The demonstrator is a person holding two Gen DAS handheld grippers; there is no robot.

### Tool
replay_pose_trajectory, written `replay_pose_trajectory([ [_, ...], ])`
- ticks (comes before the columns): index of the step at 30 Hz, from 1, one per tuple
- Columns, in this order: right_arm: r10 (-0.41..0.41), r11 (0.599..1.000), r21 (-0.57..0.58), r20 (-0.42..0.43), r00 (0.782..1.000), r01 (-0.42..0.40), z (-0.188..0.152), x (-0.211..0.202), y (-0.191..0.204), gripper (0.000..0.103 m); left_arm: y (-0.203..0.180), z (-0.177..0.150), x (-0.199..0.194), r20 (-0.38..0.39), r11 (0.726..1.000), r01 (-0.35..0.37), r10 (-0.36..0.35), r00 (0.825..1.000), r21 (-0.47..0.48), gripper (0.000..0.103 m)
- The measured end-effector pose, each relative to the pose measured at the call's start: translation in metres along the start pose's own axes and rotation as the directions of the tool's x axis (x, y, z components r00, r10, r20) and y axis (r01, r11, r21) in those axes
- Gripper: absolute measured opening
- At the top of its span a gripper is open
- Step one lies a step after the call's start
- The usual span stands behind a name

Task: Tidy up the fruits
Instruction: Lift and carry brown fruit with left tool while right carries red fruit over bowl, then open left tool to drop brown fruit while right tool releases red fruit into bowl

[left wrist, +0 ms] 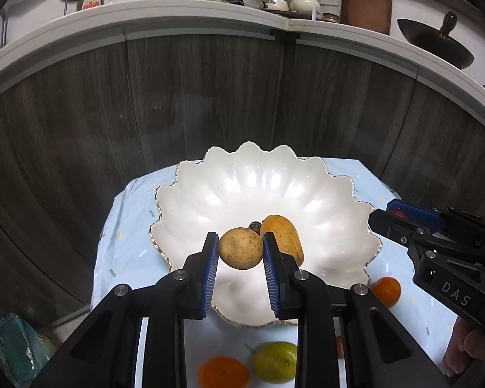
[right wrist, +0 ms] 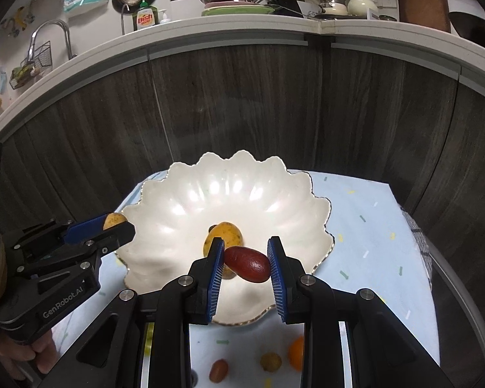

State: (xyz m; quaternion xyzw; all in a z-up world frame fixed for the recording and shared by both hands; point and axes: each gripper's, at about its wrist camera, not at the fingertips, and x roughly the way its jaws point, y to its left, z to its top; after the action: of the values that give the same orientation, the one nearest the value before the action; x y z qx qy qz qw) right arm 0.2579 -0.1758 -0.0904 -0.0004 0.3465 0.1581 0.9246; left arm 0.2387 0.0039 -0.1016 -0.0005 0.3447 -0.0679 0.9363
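Left gripper (left wrist: 241,252): we pinch the round brown fruit (left wrist: 241,248), firm, at 3 and 9 o'clock.
Right gripper (right wrist: 246,262): we pinch the smooth red fruit (right wrist: 247,264), slippery, endwise.

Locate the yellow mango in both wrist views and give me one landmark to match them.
Left wrist view: the yellow mango lies in the white scalloped bowl, just right of centre, partly behind the left gripper's right finger.
Right wrist view: the mango lies near the bowl's middle, partly behind the right gripper's left finger.
Shared landmark: the green dish soap bottle on the counter, upper left in both.
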Motion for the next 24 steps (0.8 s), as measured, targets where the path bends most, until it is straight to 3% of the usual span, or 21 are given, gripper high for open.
replay_pose_trajectory([
  [21, -0.056, 0.998, 0.021, -0.085, 0.995, 0.058, 0.008, 0.05, -0.018, 0.029, 0.005, 0.01, 0.043, -0.066, 1.0, -0.013, 0.013, 0.998, 0.005, 0.028],
  [24, -0.07, 0.997, 0.025, -0.097, 0.993, 0.073, 0.008, 0.052, -0.02, 0.03, 0.005, 0.009, 0.043, -0.066, 1.0, -0.019, 0.02, 0.998, 0.01, 0.035],
])
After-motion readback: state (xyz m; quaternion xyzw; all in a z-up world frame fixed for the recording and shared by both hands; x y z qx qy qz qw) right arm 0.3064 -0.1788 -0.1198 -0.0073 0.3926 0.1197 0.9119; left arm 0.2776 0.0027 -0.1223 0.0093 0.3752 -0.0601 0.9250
